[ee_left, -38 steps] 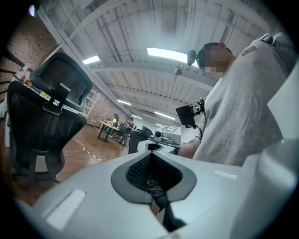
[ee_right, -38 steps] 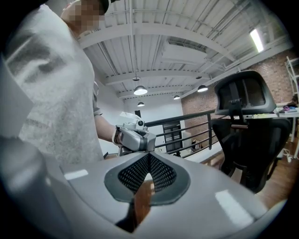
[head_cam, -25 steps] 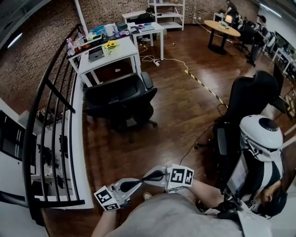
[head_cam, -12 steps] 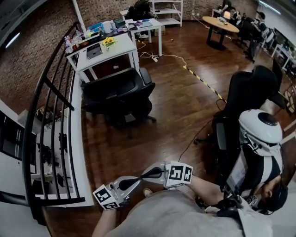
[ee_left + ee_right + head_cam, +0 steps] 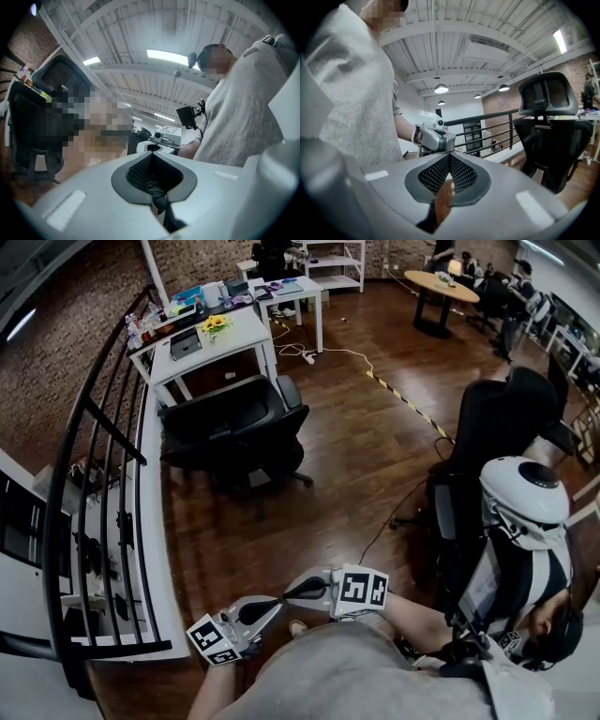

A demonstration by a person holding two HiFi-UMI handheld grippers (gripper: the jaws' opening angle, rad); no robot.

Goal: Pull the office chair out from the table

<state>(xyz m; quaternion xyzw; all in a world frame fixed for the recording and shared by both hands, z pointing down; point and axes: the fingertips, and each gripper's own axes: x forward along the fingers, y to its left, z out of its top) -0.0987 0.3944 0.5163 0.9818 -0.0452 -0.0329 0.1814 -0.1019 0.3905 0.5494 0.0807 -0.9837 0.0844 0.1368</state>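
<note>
Head view: the chair stands tucked against the white counter, its back towards the person and well apart from both grippers. The left gripper and right gripper are held close to the body, tips facing one another. Bottles and a flower stand on the counter; they are too small to tell what they contain.

Left gripper view: jaws clenched, nothing between them. The chair is off to the left.

Right gripper view: jaws pressed together, empty. The chair is at the right, before the railing.

Assessment: the chair is likely heavy but on castors, so it should roll on the wood floor. The frame is stiff and the back panel yielding; grip the backrest's top edge or an armrest.
</note>
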